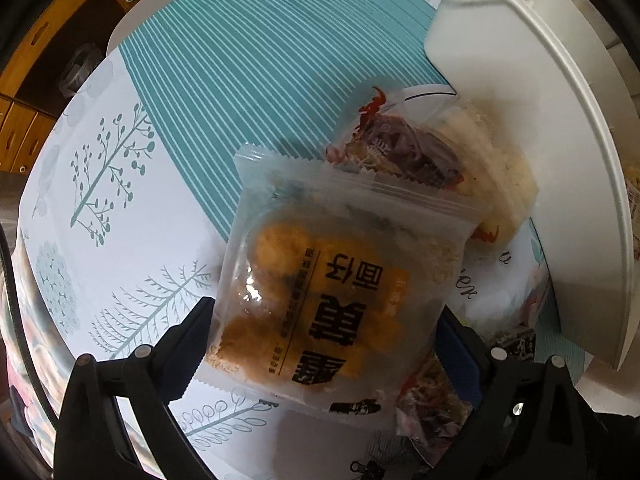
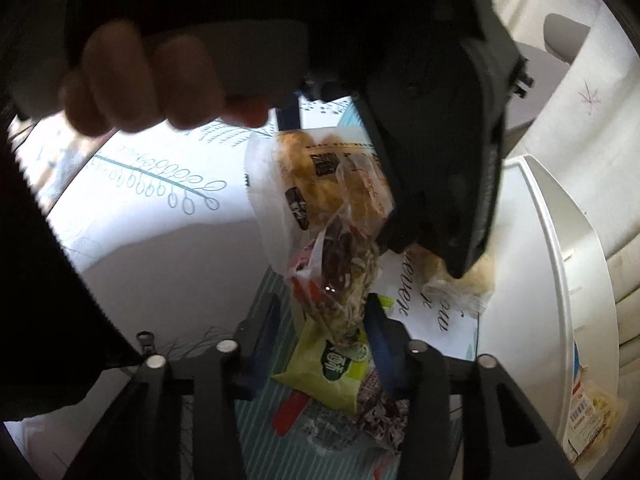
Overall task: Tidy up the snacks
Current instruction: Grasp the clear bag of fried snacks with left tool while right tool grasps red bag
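My left gripper (image 1: 326,308) points straight down and stands open, its fingers on either side of a frosted packet of orange snacks (image 1: 320,284) that lies on the tablecloth; the pads do not press it. Behind that packet lie a clear packet with red and dark print (image 1: 404,148) and a bag of pale crumbs (image 1: 504,168). In the right wrist view my right gripper (image 2: 322,304) is open around a clear packet of red and pale pieces (image 2: 344,280). The right pad (image 2: 376,332) touches it, while a gap shows on the left. A green packet (image 2: 328,368) lies underneath.
A white plastic bin (image 1: 520,80) stands right of the pile, with a labelled snack (image 2: 592,420) inside. A person's hand (image 2: 140,80) holds the left gripper (image 2: 440,160) above the pile. A purple crumpled wrapper (image 2: 380,412) and a red item (image 2: 292,408) lie near. Wooden drawers (image 1: 24,128) stand beyond the table.
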`<action>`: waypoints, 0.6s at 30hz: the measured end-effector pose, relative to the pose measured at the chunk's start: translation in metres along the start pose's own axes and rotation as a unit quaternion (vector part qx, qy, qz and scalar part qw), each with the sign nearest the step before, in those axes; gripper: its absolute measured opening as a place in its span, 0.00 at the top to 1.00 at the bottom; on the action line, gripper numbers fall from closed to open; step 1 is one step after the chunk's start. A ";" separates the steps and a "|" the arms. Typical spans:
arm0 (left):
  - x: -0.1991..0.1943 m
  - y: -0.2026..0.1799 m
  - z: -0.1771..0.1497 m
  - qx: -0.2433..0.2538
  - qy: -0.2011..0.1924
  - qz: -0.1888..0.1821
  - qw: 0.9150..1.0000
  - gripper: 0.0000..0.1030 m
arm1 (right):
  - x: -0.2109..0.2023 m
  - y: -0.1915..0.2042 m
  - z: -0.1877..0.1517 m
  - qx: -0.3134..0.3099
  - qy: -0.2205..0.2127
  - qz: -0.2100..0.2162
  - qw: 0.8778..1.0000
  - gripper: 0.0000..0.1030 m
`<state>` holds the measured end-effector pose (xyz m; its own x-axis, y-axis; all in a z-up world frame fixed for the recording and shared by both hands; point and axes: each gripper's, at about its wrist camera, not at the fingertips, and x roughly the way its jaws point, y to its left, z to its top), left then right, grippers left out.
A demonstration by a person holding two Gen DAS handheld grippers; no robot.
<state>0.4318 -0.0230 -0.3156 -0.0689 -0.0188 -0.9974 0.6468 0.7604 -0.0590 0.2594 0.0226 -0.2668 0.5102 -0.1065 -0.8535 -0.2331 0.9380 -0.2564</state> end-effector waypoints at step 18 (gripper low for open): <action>-0.002 0.017 -0.040 -0.053 0.024 -0.050 0.997 0.09 | -0.020 -0.015 -0.002 0.000 0.013 0.014 1.000 0.76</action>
<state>0.4124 0.0158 -0.3127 -0.1677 -0.0685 -0.9835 0.5505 0.8211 -0.1510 0.2507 0.0094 -0.2467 0.4810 -0.0890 -0.8722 -0.2467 0.9409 -0.2320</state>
